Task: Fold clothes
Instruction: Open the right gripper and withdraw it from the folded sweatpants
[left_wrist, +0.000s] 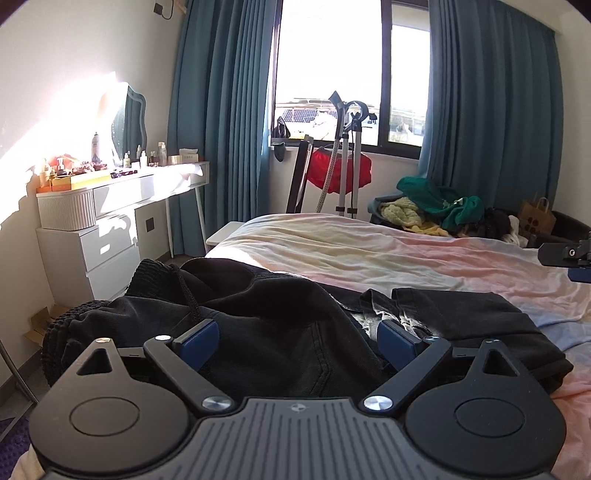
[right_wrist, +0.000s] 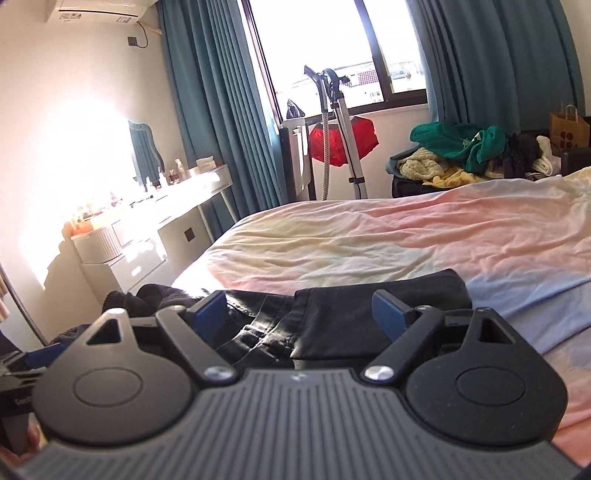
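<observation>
a: looking across the bed first: its pastel sheet is rumpled and mostly bare, and the only garment on it is the black trousers at the near edge.

b: folded, or not?

a: partly laid over, i'd judge. the ribbed waistband with its drawstring is bunched toward the left edge, and a flatter panel with a straight edge lies on the right, one layer over another. it is no tidy packet. this could be a fold half made or a heap just being squared up; the pictures fit both.

b: anything else waiting?

a: a pile of green and yellow clothes sits well apart, beyond the far side of the bed, loose and unfolded.

b: and the grippers?

a: the left gripper hangs low over the trousers near the waist, jaws spread wide, nothing pinched. the right gripper hovers over the flatter panel, jaws likewise apart and empty. whether either pad touches the cloth i cannot tell.
</observation>
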